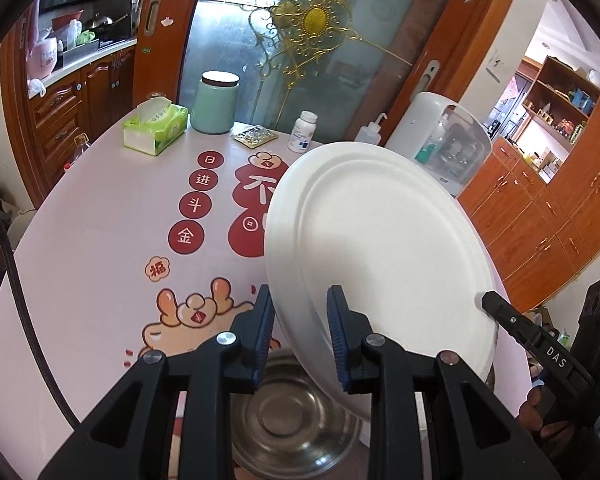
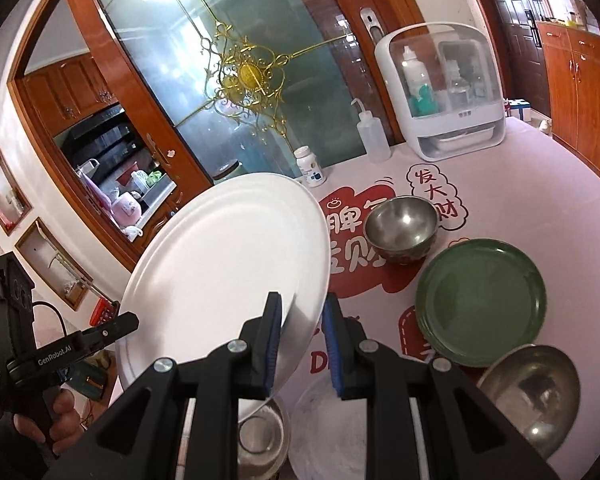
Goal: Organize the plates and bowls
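Note:
A large white plate (image 1: 380, 256) hangs tilted above the pink patterned table (image 1: 100, 248), held at opposite rims by both grippers. My left gripper (image 1: 302, 324) is shut on its near rim. My right gripper (image 2: 303, 336) is shut on the plate's (image 2: 228, 264) other rim; its tip also shows in the left wrist view (image 1: 500, 312). Under the plate lies a steel bowl (image 1: 292, 412). To the right on the table are a stack of green plates (image 2: 480, 304), two steel bowls (image 2: 402, 226) (image 2: 532, 392), another white plate (image 2: 320, 424) and a small steel bowl (image 2: 260, 436).
Along the table's far edge stand a tissue pack (image 1: 156, 128), a green jar (image 1: 216, 104), a blister pack (image 1: 255, 136), a pill bottle (image 1: 303, 132), a squeeze bottle (image 2: 372, 136) and a white box with a clear lid (image 2: 444, 92). A glass door rises behind.

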